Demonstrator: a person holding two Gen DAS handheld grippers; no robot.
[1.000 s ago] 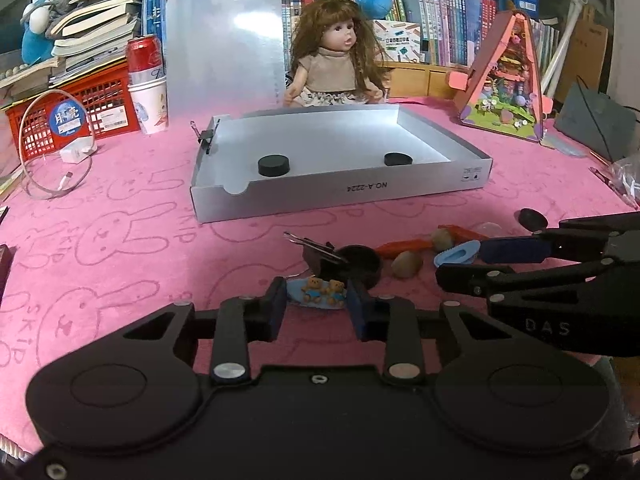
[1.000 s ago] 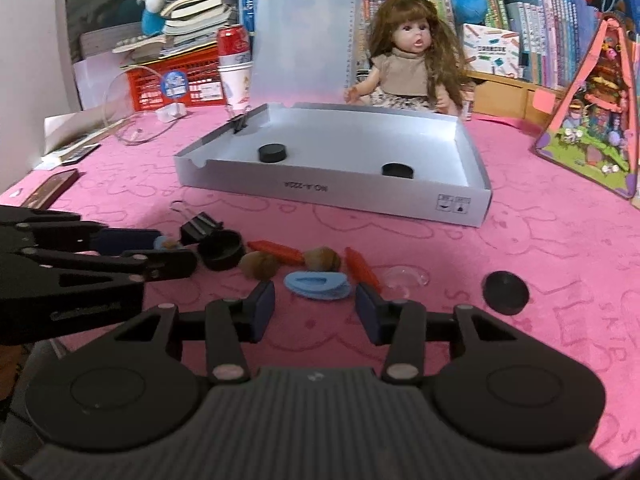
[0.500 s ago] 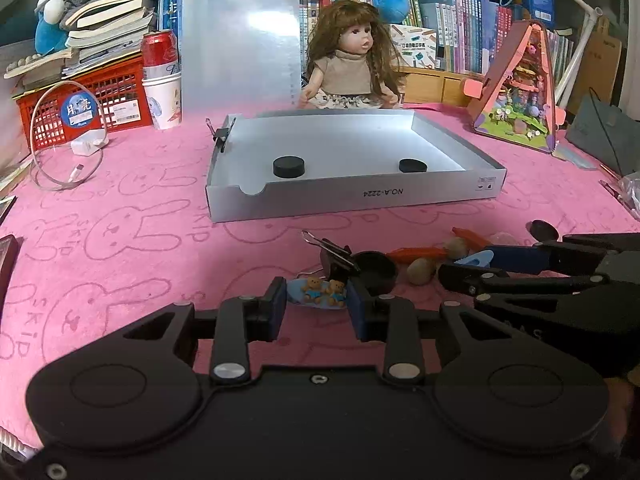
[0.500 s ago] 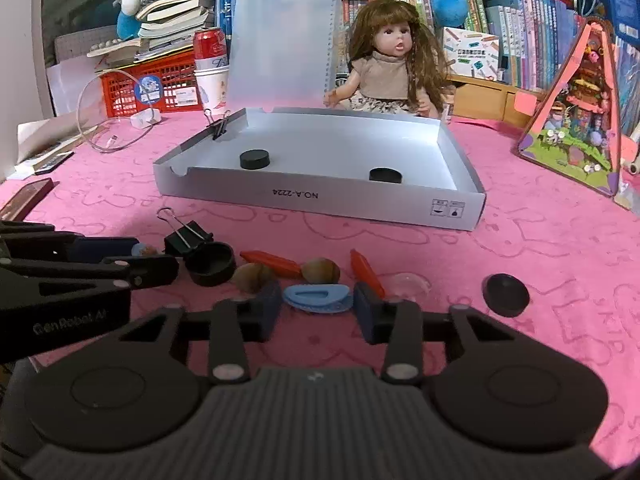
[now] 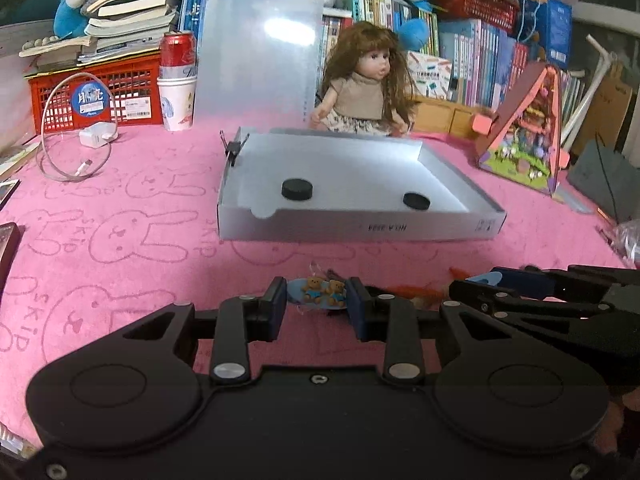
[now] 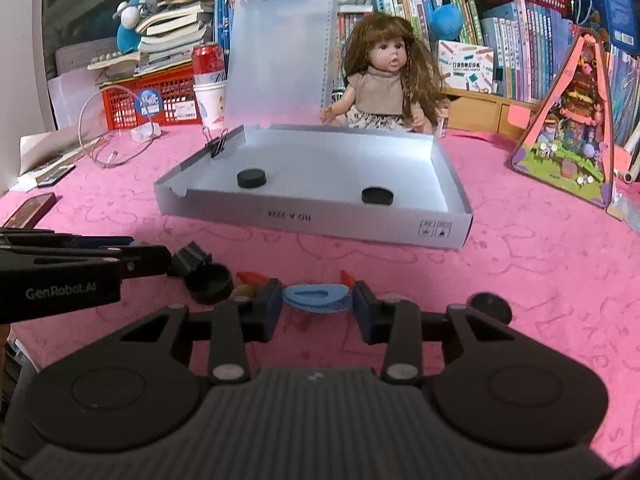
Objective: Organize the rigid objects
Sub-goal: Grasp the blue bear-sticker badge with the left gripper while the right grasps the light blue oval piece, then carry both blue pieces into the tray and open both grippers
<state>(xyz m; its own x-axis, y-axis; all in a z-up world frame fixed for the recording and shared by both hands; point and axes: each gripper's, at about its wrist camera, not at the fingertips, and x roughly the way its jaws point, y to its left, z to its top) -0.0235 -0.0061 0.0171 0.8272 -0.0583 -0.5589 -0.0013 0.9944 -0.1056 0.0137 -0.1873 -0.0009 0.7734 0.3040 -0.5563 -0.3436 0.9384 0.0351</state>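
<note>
My left gripper (image 5: 317,306) is shut on a small blue piece with two bears (image 5: 319,291) and holds it above the pink cloth. My right gripper (image 6: 317,308) is shut on a blue oval piece (image 6: 316,298) and holds it raised. A white tray (image 5: 352,230) with two black discs (image 5: 297,189) (image 5: 416,201) lies ahead; it also shows in the right wrist view (image 6: 320,218). Below lie a black cap (image 6: 209,283), a binder clip (image 6: 191,259), orange pieces (image 6: 252,277) and a black disc (image 6: 490,307).
A doll (image 5: 362,88) and a clear clipboard (image 5: 260,48) stand behind the tray. A red basket (image 5: 96,96), a can on a paper cup (image 5: 178,80) and a cable (image 5: 76,136) are at the back left. A toy house (image 5: 528,136) stands right.
Both grippers have risen from the cloth, each carrying its blue piece. The loose items on the cloth now sit lower and are partly hidden behind the fingers.
</note>
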